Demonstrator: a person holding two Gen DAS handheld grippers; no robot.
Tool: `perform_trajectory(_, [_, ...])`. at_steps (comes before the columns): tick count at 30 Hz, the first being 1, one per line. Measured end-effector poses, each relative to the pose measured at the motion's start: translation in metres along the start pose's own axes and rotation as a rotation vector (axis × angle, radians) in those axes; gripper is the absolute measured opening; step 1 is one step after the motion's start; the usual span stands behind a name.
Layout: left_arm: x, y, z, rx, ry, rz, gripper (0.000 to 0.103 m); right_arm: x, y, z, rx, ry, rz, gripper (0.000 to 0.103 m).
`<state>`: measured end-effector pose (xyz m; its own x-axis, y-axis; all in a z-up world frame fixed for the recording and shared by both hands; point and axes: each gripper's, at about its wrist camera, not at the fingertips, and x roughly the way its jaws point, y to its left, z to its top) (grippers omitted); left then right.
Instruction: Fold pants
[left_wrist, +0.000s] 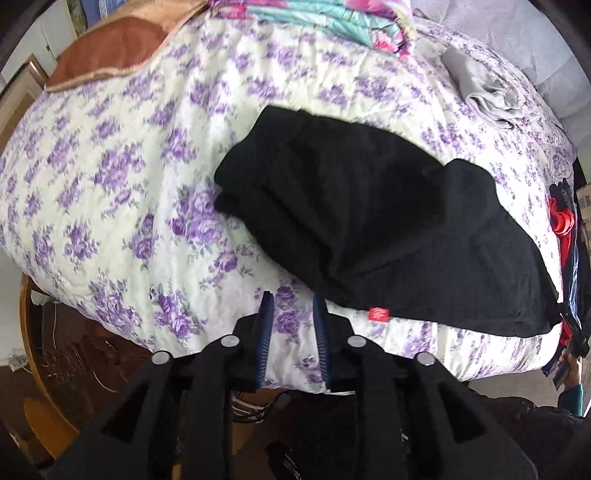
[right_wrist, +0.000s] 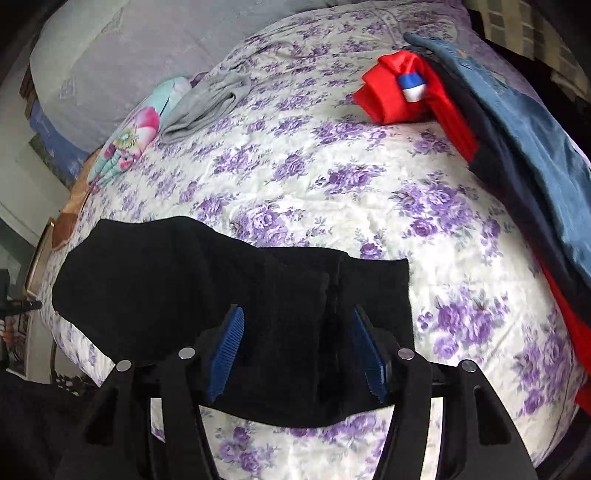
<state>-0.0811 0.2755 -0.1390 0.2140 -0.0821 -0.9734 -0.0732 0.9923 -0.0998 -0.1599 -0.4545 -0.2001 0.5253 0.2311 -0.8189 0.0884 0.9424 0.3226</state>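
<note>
Your black knit pants (left_wrist: 376, 229) lie folded into a thick wedge on the quilted bedspread with purple flowers (left_wrist: 110, 166), close to its near edge. In the left wrist view their long axis runs from upper left to lower right, and a small red label (left_wrist: 378, 314) shows at the near hem.

Your left gripper (left_wrist: 293, 306) stands over bare bedspread just left of that near hem. Its jaws are a narrow way apart and hold nothing.

Your right gripper (right_wrist: 297, 321) hangs directly above the pants (right_wrist: 207, 295). Its blue pads (right_wrist: 229, 350) stand wide apart and clear of the cloth, with a stepped fold edge showing between them. It grips nothing. This is the nearer hand for any further fold or pressing; the left must travel rightward to reach cloth.

Judged from the layered edges, the fold looks largely done.

Nearby items:
- a crumpled grey garment (right_wrist: 207, 107), well beyond the pants
- a red garment with a blue and white patch (right_wrist: 399, 92), and blue denim (right_wrist: 524, 122) over darker cloth, along the right side
- a floral turquoise and pink bundle (left_wrist: 332, 22) at the far end

None of these obstructs either gripper.
</note>
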Motion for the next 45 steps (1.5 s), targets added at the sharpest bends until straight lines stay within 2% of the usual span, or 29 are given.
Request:
perform_trajectory(1, [-0.004, -0.011, 0.002, 0.023, -0.022, 0.014, 0.03, 0.007, 0.0, 0.003, -0.019, 0.006, -0.005, 0.06])
perform_trajectory(3, [-0.01, -0.033, 0.004, 0.08, -0.06, 0.037, 0.046, 0.018, 0.0, 0.008, -0.047, 0.024, -0.008, 0.06])
perform_trajectory(4, [-0.012, -0.047, 0.005, 0.113, -0.074, 0.03, 0.05, 0.023, -0.001, 0.009, -0.056, 0.038, -0.007, 0.056])
perform_trajectory(5, [-0.011, -0.06, 0.008, 0.132, -0.08, 0.018, 0.053, 0.026, -0.002, 0.01, -0.063, 0.051, -0.007, 0.037])
perform_trajectory(6, [-0.01, -0.072, 0.01, 0.151, -0.084, 0.001, 0.053, 0.025, -0.002, 0.011, -0.066, 0.059, 0.0, 0.024])
perform_trajectory(7, [-0.007, -0.087, 0.013, 0.178, -0.087, -0.017, 0.053, 0.023, -0.003, 0.012, -0.06, 0.069, 0.012, 0.013])
perform_trajectory(8, [-0.004, -0.098, 0.016, 0.201, -0.09, -0.029, 0.053, 0.017, -0.003, 0.012, -0.057, 0.068, 0.014, 0.009])
perform_trajectory(14, [0.012, -0.174, 0.027, 0.363, -0.111, -0.107, 0.053, -0.033, 0.01, 0.02, -0.067, 0.034, 0.037, 0.008])
perform_trajectory(17, [0.012, -0.21, 0.024, 0.439, -0.111, -0.171, 0.055, -0.065, 0.003, 0.027, -0.062, 0.033, 0.014, 0.007])
perform_trajectory(19, [0.014, -0.229, 0.021, 0.489, -0.119, -0.196, 0.059, -0.077, -0.005, 0.03, -0.072, 0.053, -0.026, 0.007])
perform_trajectory(21, [0.019, -0.245, 0.02, 0.519, -0.119, -0.218, 0.062, -0.07, -0.018, 0.031, -0.06, 0.081, -0.08, 0.007])
perform_trajectory(24, [0.037, -0.262, 0.022, 0.534, -0.084, -0.205, 0.062, -0.025, -0.045, 0.031, 0.02, 0.114, -0.188, 0.008])
perform_trajectory(25, [0.045, -0.265, 0.022, 0.532, -0.06, -0.195, 0.062, -0.008, -0.051, 0.031, 0.055, 0.134, -0.206, 0.011])
perform_trajectory(26, [0.051, -0.266, 0.022, 0.531, -0.043, -0.182, 0.062, 0.007, -0.054, 0.031, 0.08, 0.143, -0.236, 0.023])
perform_trajectory(27, [0.055, -0.265, 0.022, 0.53, -0.031, -0.167, 0.062, 0.014, -0.057, 0.031, 0.094, 0.137, -0.261, 0.028])
perform_trajectory(29, [0.062, -0.261, 0.021, 0.526, -0.019, -0.143, 0.062, 0.006, -0.062, 0.03, 0.14, 0.08, -0.249, 0.044])
perform_trajectory(31, [0.062, -0.248, 0.02, 0.503, -0.019, -0.122, 0.062, -0.015, -0.069, 0.026, 0.208, 0.038, -0.232, 0.045])
perform_trajectory(34, [0.06, -0.214, 0.02, 0.439, -0.028, -0.114, 0.063, -0.047, -0.056, 0.015, 0.221, -0.04, -0.147, 0.047])
perform_trajectory(35, [0.061, -0.204, 0.02, 0.419, -0.026, -0.106, 0.063, -0.053, -0.046, 0.011, 0.207, -0.067, -0.1, 0.054])
perform_trajectory(37, [0.065, -0.18, 0.015, 0.372, -0.014, -0.1, 0.063, -0.053, -0.027, -0.001, 0.203, -0.085, 0.029, 0.062])
perform_trajectory(39, [0.072, -0.161, 0.009, 0.339, 0.006, -0.085, 0.063, -0.035, -0.017, -0.016, 0.242, -0.032, 0.127, 0.062])
perform_trajectory(40, [0.078, -0.151, 0.005, 0.324, 0.018, -0.075, 0.063, -0.023, -0.017, -0.026, 0.272, 0.016, 0.118, 0.062])
perform_trajectory(41, [0.082, -0.145, 0.002, 0.316, 0.024, -0.065, 0.063, -0.009, -0.018, -0.037, 0.294, 0.081, 0.069, 0.057])
perform_trajectory(42, [0.084, -0.138, -0.001, 0.308, 0.024, -0.058, 0.063, -0.002, -0.02, -0.048, 0.298, 0.116, 0.056, 0.051])
perform_trajectory(43, [0.083, -0.131, -0.005, 0.301, 0.015, -0.065, 0.063, -0.006, -0.019, -0.054, 0.288, 0.095, 0.049, 0.047])
perform_trajectory(45, [0.074, -0.122, -0.01, 0.289, -0.009, -0.088, 0.063, -0.015, -0.014, -0.05, 0.312, 0.118, 0.029, 0.048])
